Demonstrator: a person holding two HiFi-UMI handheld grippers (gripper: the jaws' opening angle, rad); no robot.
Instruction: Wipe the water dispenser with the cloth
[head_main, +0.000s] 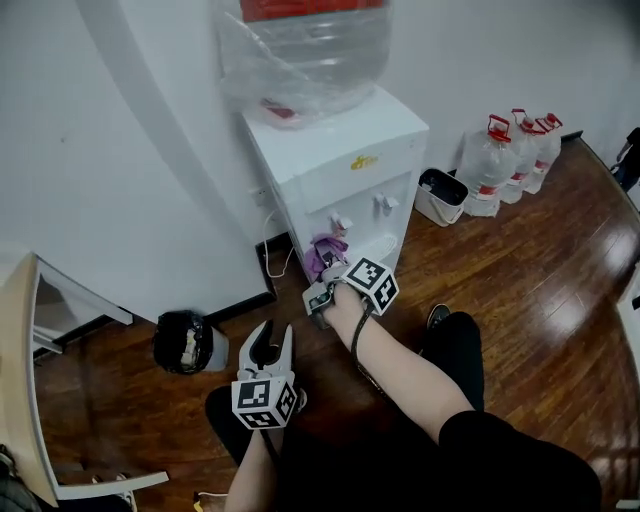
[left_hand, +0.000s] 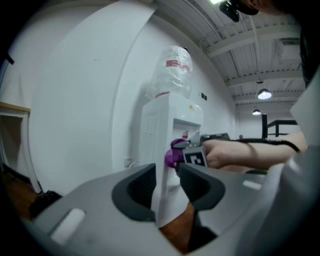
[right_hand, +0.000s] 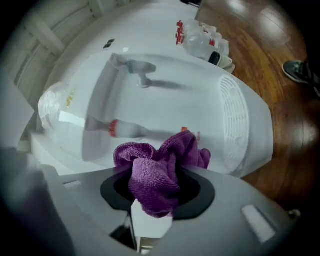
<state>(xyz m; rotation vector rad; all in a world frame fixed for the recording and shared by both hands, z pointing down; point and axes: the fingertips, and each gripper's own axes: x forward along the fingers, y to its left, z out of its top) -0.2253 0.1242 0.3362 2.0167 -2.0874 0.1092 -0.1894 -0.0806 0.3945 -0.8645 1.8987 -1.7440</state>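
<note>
Clearance around the tall white plastic water dispenser (head_main: 335, 160): white wall (head_main: 120, 150) closes 9 to 12 o'clock; small white bin (head_main: 440, 195) near at 3 o'clock; black round object (head_main: 183, 342) at 8; dark wooden floor (head_main: 540, 290) open at 4 to 5.

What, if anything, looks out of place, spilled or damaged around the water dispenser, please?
Nothing looks spilled or broken. The only oddity is the loose, crumpled plastic wrap hanging round the bottle on top of the water dispenser.
</note>
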